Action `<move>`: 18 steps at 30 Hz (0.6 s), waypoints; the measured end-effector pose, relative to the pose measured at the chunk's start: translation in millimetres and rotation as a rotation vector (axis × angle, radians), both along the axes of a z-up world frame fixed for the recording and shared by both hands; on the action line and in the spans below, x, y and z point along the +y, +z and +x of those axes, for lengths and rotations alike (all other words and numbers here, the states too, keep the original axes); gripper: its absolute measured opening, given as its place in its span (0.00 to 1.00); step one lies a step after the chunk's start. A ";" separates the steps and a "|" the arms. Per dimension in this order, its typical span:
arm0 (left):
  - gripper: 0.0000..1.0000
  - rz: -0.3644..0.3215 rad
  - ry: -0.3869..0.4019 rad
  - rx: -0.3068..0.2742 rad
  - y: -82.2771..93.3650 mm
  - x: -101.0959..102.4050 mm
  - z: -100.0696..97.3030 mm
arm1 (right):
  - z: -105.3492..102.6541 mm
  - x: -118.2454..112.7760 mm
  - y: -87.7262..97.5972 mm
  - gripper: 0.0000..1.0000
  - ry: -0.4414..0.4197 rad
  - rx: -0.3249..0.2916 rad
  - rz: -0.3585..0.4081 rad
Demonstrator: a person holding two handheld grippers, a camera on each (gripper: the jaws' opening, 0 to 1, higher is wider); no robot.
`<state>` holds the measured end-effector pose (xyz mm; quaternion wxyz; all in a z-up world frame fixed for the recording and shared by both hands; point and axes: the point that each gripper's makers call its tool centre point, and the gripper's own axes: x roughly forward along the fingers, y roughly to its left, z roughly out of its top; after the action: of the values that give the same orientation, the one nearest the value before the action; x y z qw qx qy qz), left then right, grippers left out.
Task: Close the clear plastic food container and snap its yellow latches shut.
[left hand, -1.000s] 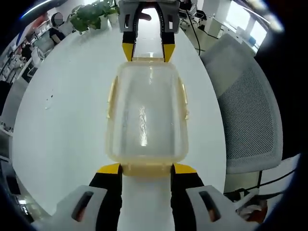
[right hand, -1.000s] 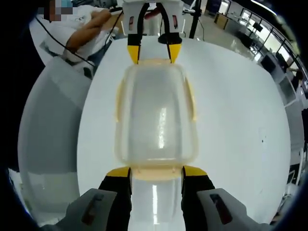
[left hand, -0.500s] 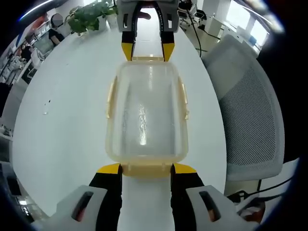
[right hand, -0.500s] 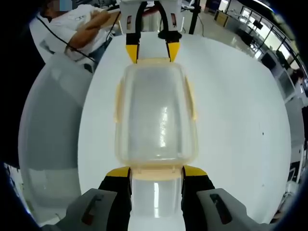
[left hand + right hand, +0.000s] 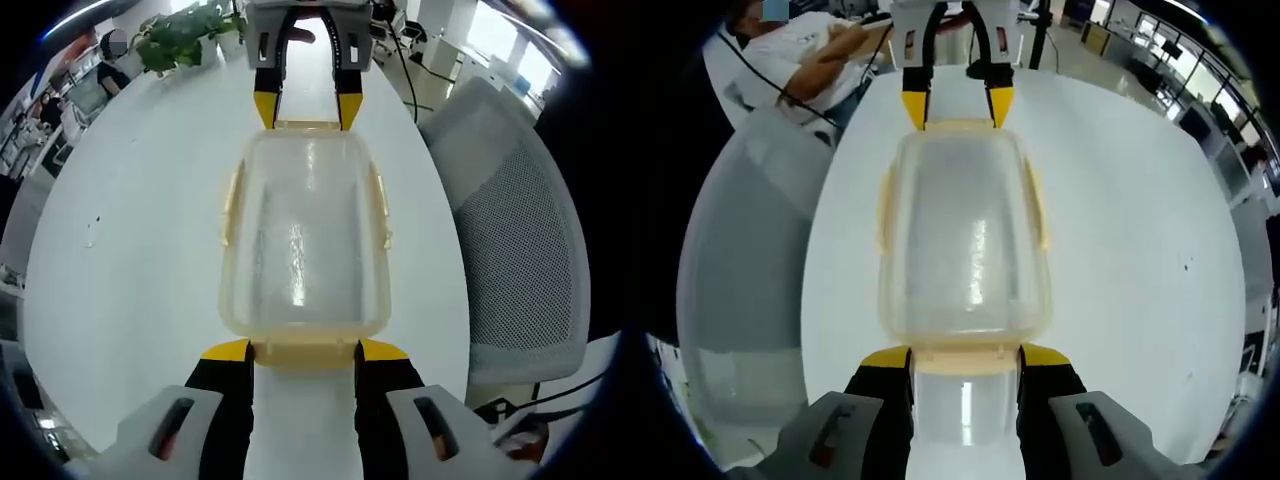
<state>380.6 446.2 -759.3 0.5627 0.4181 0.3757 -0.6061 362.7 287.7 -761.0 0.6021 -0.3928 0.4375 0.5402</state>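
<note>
Lid looks seated on the container [image 5: 304,240], so the closing part reads as done. Side latches [image 5: 232,205] lie flat against the long walls, likely snapped. What's left, by my read: the two end latches, one [image 5: 305,352] at the left tongs [image 5: 304,352], the other [image 5: 964,358] at the right tongs [image 5: 964,358].

Container sits mid white worktop [image 5: 130,220], lengthwise between the two tongs, which face each other across it. Each set stands open, yellow tips straddling an end latch and touching or just beside the container's corners; neither clamps anything. Whether those end latches are fully home I can't tell.

Container: clear, rounded rectangle, yellowish rim, apparently empty, glare on the lid.
</note>
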 end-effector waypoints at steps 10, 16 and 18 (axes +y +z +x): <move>0.38 -0.011 0.000 0.004 -1.2 -14.0 -2.7 | -1.7 -14.2 -2.6 0.39 0.006 0.007 -0.018; 0.38 -0.009 0.002 0.010 -3.7 -19.7 -2.5 | -2.2 -20.2 -3.1 0.39 0.000 0.008 -0.013; 0.38 -0.008 0.002 0.013 -4.6 -22.3 -3.1 | -2.8 -22.2 -3.9 0.39 0.000 0.009 -0.016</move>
<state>377.5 423.9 -763.8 0.5625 0.4116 0.3774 -0.6096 359.9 265.5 -764.9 0.5972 -0.3950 0.4445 0.5383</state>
